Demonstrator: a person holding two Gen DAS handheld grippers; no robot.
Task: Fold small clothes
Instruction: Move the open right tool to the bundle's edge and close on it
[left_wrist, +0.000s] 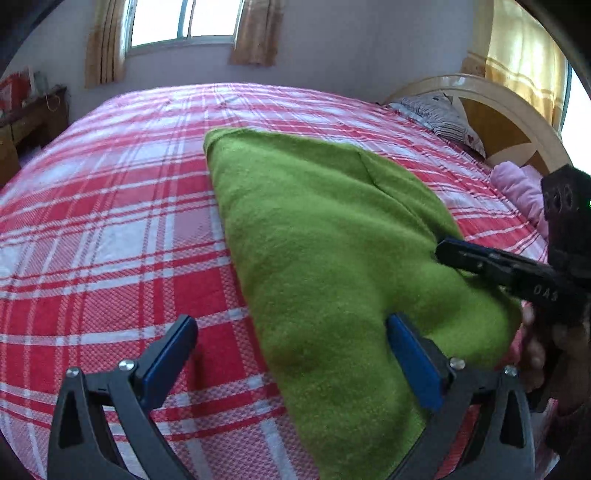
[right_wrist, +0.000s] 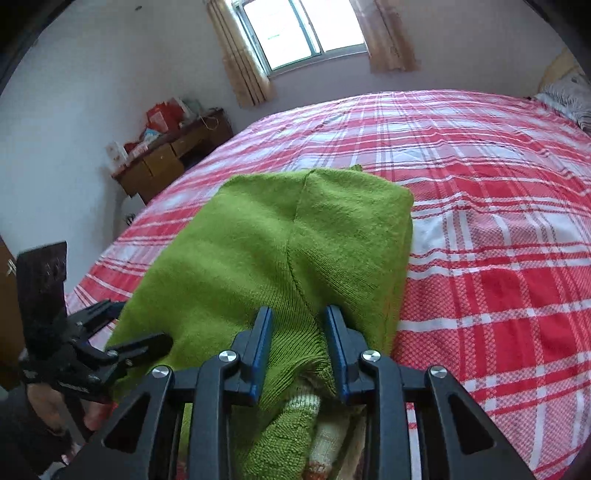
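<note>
Green sweater (left_wrist: 332, 251) lies on the plaid bed (left_wrist: 110, 229), partly folded; right gripper (right_wrist: 299, 354) pinches its near hem, left gripper (left_wrist: 291, 354) spread wide, holding nothing; final folds look undone

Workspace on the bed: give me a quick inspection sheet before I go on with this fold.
Surface: bed with a red and white plaid sheet, lying fairly flat.
Job's things: green knit sweater, partly folded, near edge bunched and lifted; a cream striped part shows underneath in the right wrist view.
Clutter: pink garment and a striped pillow by the headboard.
Grippers: left gripper open, one finger over the sweater, one over bare sheet; right gripper fingers partly closed, gathering the ribbed edge between them.
Cables: nothing seen.
Surroundings: window with curtains, wooden desk carrying red boxes, wooden headboard.
</note>
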